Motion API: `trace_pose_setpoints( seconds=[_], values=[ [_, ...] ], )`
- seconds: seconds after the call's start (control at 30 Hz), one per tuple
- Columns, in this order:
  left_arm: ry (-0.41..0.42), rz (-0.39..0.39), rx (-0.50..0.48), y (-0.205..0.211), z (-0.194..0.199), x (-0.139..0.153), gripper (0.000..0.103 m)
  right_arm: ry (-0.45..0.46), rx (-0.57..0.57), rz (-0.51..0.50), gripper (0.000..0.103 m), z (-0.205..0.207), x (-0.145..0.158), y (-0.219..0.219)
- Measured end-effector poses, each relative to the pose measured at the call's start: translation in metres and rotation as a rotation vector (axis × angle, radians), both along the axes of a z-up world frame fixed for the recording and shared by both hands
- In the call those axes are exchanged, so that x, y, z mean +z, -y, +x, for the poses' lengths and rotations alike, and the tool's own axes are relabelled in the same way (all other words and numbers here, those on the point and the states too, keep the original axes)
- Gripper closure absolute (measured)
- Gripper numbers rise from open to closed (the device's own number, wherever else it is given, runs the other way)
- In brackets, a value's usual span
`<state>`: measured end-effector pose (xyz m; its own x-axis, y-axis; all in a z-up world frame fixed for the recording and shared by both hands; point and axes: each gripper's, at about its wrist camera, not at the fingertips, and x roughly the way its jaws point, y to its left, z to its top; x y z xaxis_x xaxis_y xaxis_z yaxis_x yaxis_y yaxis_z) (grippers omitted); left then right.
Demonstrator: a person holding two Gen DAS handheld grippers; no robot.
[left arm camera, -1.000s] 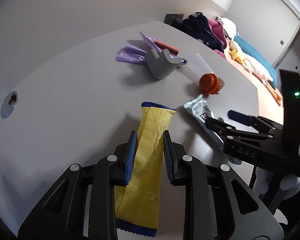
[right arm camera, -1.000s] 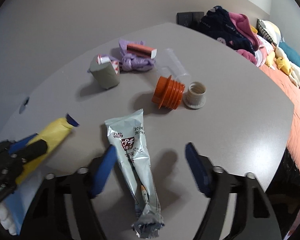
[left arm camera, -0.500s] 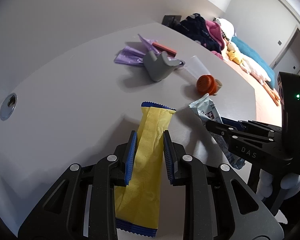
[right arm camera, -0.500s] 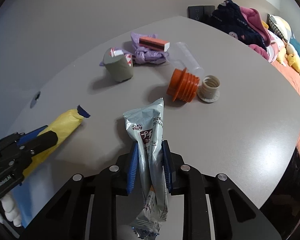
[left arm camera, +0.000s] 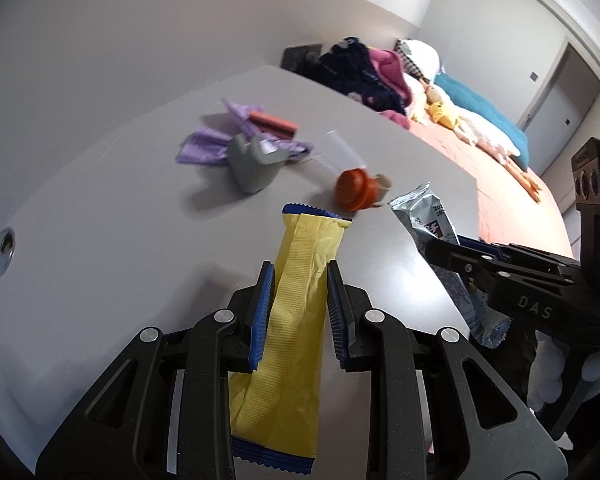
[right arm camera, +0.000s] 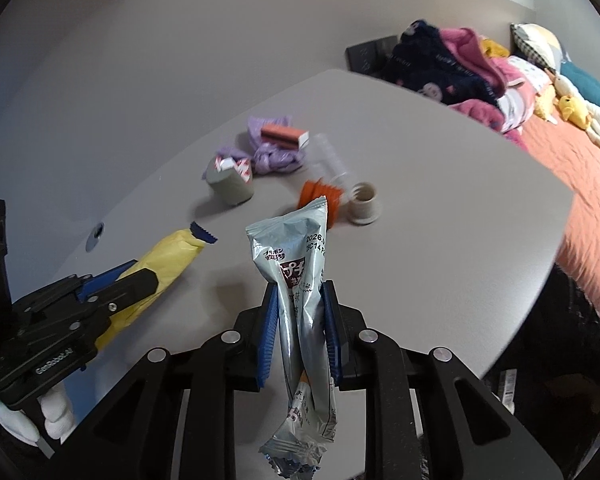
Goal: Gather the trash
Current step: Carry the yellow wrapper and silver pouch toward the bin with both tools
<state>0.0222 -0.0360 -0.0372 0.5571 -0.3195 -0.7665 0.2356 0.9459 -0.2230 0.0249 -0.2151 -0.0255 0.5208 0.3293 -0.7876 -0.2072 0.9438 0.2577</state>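
Trash is all over this grey round-edged tabletop (left arm camera: 100,208), and two pieces of it are already in the tongs. The left gripper (left arm camera: 298,304) is pinched tight on a long yellow crinkly wrapper with blue serrated ends (left arm camera: 296,312), blue pads pressing both sides, the wrapper sticking out forward past the tips and hanging back below the jaws too. The right gripper (right arm camera: 300,328) is clamped just as narrow on a silver foil snack packet with dark red printing (right arm camera: 296,280), held roughly upright with its crumpled torn end dangling underneath. Both wrappers look lifted clear of the table.

From the right wrist view you can see the left tool off to the left with the yellow wrapper (right arm camera: 168,256) poking out of it, and from the left wrist view the silver packet (left arm camera: 428,220) shows in the other tool on the right.

Rest of the junk sits further back on the table: a crumpled grey paper cup (right arm camera: 230,184) with a red-and-white scrap tucked in it, a scrunched purple plastic bag (right arm camera: 274,156) just behind it, a small orange-red box (right arm camera: 284,136) lying on the bag, a clear plastic tube (right arm camera: 330,156) lying on its side, an orange ribbed cap (left arm camera: 354,190) and a beige threaded ring (right arm camera: 364,198) right beside it.

Beyond the table edge there's a bed with an orange cover (right arm camera: 580,184) and a pile of clothes and plush toys (right arm camera: 460,68).
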Motion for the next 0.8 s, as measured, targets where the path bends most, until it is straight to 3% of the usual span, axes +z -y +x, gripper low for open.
trace_pose_setpoints(
  seconds=[0.8],
  values=[
    [0.069,-0.021,-0.273,0.129,0.001,0.029,0.077,0.101,-0.226,0.043,0.079,-0.047,0.042,0.124]
  ],
)
